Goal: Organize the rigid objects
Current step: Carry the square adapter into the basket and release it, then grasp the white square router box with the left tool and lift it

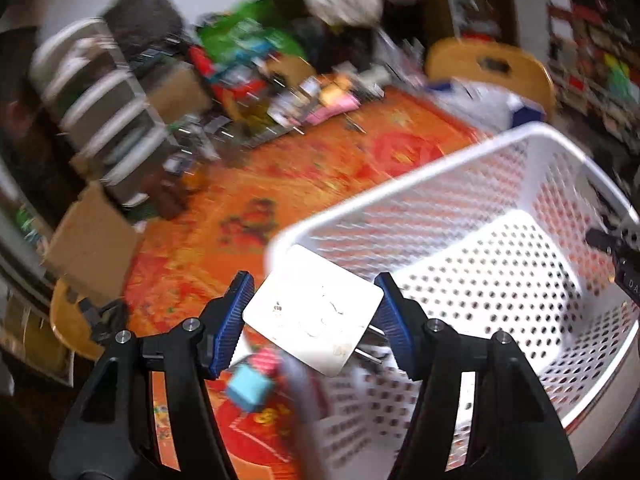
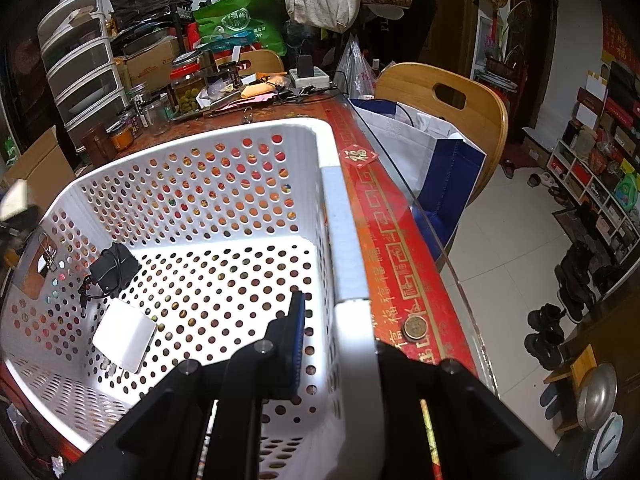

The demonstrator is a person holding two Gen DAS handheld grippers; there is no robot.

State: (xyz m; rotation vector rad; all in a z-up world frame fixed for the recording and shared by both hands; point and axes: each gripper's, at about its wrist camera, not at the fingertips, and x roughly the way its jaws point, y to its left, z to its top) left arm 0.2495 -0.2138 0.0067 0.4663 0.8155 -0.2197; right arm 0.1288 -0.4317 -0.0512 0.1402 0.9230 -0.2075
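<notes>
My left gripper (image 1: 314, 312) is shut on a white plug adapter (image 1: 316, 312) and holds it over the near rim of the white perforated basket (image 1: 460, 148). My right gripper (image 2: 340, 344) is shut on the basket's right rim (image 2: 340, 216), one finger inside the wall and one outside. Inside the basket lie a white charger (image 2: 124, 334) with its prongs showing and a black adapter (image 2: 114, 268) with a cable. The left wrist view is motion-blurred.
The basket stands on a table with a red-orange patterned cloth (image 2: 384, 216) under glass. Jars, boxes and a plastic drawer unit (image 2: 80, 68) crowd the far side. A blue block (image 1: 250, 390) lies under my left gripper. A wooden chair (image 2: 444, 108) with a bag stands at the right; a coin (image 2: 414, 328) lies by the basket.
</notes>
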